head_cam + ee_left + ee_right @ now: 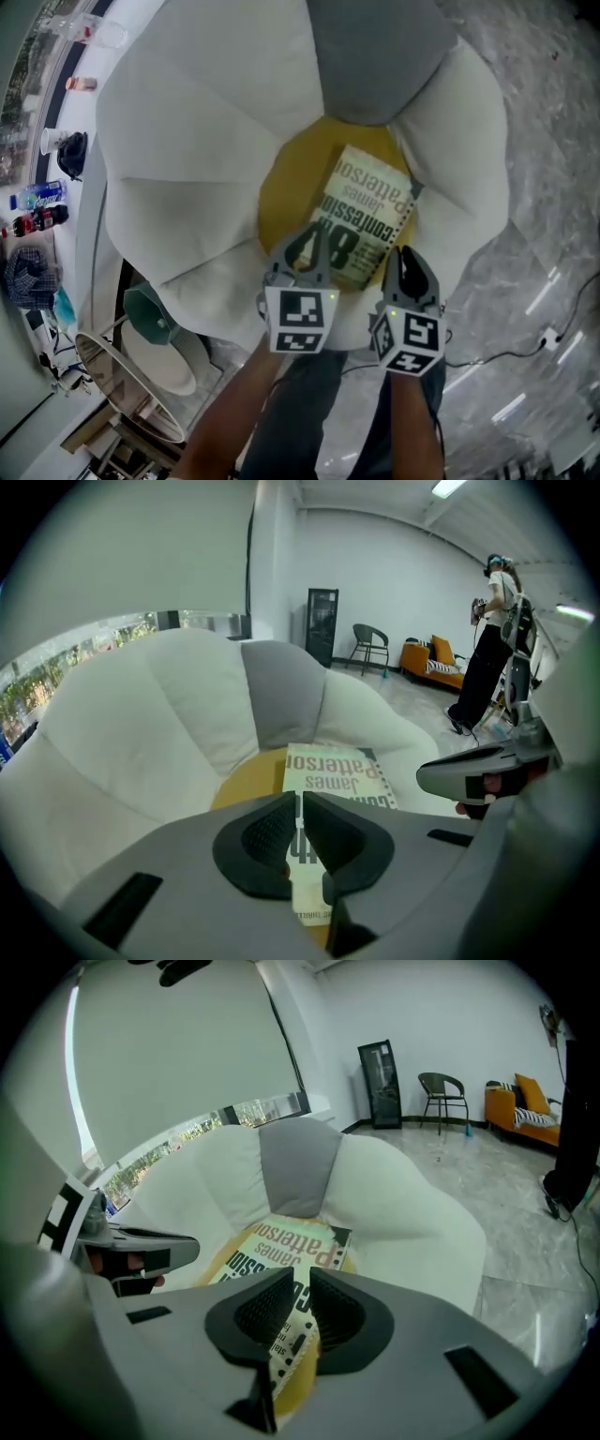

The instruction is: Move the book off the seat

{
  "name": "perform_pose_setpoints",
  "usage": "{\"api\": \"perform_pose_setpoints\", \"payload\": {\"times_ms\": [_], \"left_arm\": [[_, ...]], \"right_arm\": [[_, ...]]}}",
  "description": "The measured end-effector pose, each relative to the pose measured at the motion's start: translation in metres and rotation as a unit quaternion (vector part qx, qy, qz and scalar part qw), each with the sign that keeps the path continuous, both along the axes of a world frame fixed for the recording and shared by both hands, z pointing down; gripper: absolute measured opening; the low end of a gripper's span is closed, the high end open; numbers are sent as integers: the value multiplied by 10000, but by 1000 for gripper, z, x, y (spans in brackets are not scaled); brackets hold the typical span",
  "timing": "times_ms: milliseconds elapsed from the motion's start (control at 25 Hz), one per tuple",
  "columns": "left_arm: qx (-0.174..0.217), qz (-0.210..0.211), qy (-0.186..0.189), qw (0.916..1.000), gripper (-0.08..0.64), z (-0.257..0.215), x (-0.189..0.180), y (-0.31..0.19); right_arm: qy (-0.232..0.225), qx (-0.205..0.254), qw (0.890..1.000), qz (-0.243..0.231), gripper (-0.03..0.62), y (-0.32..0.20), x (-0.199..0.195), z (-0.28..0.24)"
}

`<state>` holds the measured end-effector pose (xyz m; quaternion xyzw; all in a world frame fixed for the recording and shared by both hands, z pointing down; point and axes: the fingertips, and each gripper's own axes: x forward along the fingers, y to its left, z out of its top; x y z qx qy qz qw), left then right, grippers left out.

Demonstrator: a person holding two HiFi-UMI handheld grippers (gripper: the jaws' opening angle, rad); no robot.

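Book: cream-and-olive paperback book [370, 211] with large dark lettering, lying flat, cover up, on the seat; its title end points to 12 o'clock in the head view.
Seat: round mustard-yellow fabric seat cushion [281, 197]; the book covers its 3 o'clock half.
Left gripper: grey two-jaw left gripper [307, 246] over the book's 7 o'clock corner; its black ribbed pads stand almost together, with only a thin slit between them and nothing clamped. The cover shows through the slit [300, 803].
Right gripper: grey right gripper [405, 258] at the book's 5 o'clock corner; its jaws stand slightly apart and pinch nothing, with the book's print visible beyond the gap [302, 1288]. Contact with the book cannot be told.
Chair: white padded petal-shaped armchair [187, 141] ringing the seat, with one grey petal cushion [375, 56] at 12 o'clock.
Floor: grey marble-look floor [553, 141] at the chair's 3 o'clock.
Bottles: dark cola bottles [37, 220] lying at the chair's 9 o'clock.
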<state>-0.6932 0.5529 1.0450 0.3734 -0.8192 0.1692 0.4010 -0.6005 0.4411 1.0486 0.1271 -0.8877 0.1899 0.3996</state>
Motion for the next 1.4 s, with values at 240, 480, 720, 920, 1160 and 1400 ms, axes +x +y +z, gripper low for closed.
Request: {"api": "perform_pose_setpoints", "payload": {"times_ms": [240, 480, 720, 920, 1160, 1400], "left_arm": [[-282, 105, 646, 9975, 119, 41, 0, 5], [-484, 262, 1053, 9929, 167, 71, 3, 11], [-378, 495, 1268, 9900, 178, 81, 1, 2], [-219, 596, 1566, 9856, 178, 86, 3, 0], [-164, 577, 1543, 9862, 173, 85, 3, -1], [-264, 490, 1436, 9881, 169, 79, 8, -2]], "right_arm": [[348, -345, 9988, 74, 84, 5, 2, 32], [531, -485, 9971, 233, 100, 6, 8, 53], [612, -865, 9934, 443, 118, 7, 8, 74], [477, -1320, 9879, 660, 120, 8, 8, 81], [475, -1397, 9865, 708, 120, 8, 7, 81], [504, -1237, 9882, 753, 112, 4, 9, 77]]}}
